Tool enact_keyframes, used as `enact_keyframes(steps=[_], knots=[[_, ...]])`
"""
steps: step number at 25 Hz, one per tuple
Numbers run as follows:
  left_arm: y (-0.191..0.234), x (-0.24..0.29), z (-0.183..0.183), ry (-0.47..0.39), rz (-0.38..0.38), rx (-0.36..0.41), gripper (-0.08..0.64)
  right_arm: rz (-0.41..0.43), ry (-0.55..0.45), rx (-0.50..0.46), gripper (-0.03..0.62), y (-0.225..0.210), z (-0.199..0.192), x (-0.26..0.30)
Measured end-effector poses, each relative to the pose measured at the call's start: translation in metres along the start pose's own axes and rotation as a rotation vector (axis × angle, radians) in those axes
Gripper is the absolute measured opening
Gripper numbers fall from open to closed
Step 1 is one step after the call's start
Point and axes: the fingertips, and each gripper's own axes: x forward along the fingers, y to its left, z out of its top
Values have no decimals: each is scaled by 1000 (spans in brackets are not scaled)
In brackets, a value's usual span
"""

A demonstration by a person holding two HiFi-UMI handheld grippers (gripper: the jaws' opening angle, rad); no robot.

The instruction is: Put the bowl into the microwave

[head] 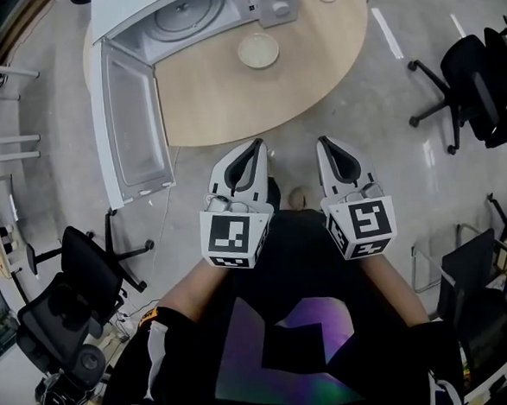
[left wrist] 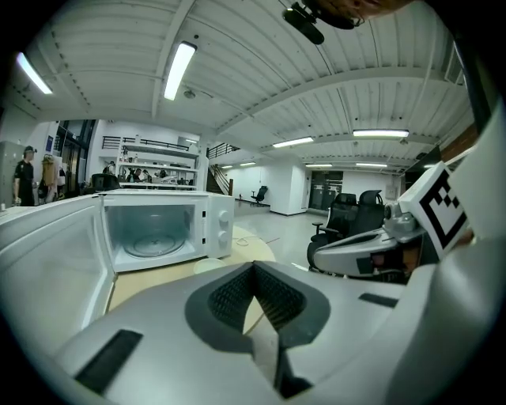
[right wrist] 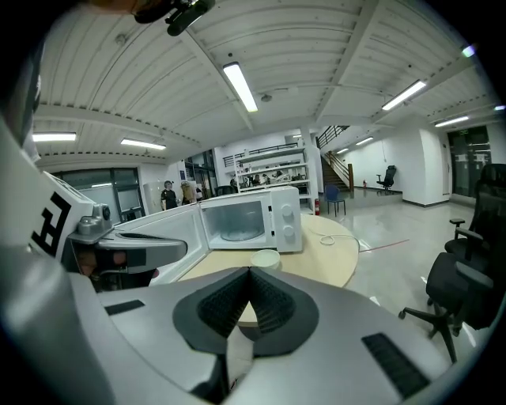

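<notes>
Cream-coloured bowl (head: 258, 51) sits upright, mouth up, on the round wooden table (head: 229, 104) in the upper middle of the head view. It is just in front of the white microwave (head: 190, 13), whose door (head: 132, 119) hangs open at the left. Being round, it shows no long axis. The left hand-held gripper (head: 253, 145) and right hand-held gripper (head: 325, 140) sit below it at the table's edge, well apart from the bowl, each with jaws pressed together on nothing.

The head view's top edge cuts off the microwave (head: 190, 18) and the far side of the tabletop (head: 313, 63), while the left gripper (left wrist: 254, 270) hides most of the bowl (left wrist: 209, 266).
</notes>
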Motion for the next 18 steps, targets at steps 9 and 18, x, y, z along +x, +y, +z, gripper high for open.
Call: enact_keyframes(steps=[9, 18], knots=[[43, 31, 14, -10, -28, -32, 48, -35, 50, -3, 15, -2, 14, 43], [77, 57, 24, -16, -51, -69, 48, -68, 87, -14, 15, -5, 31, 74]])
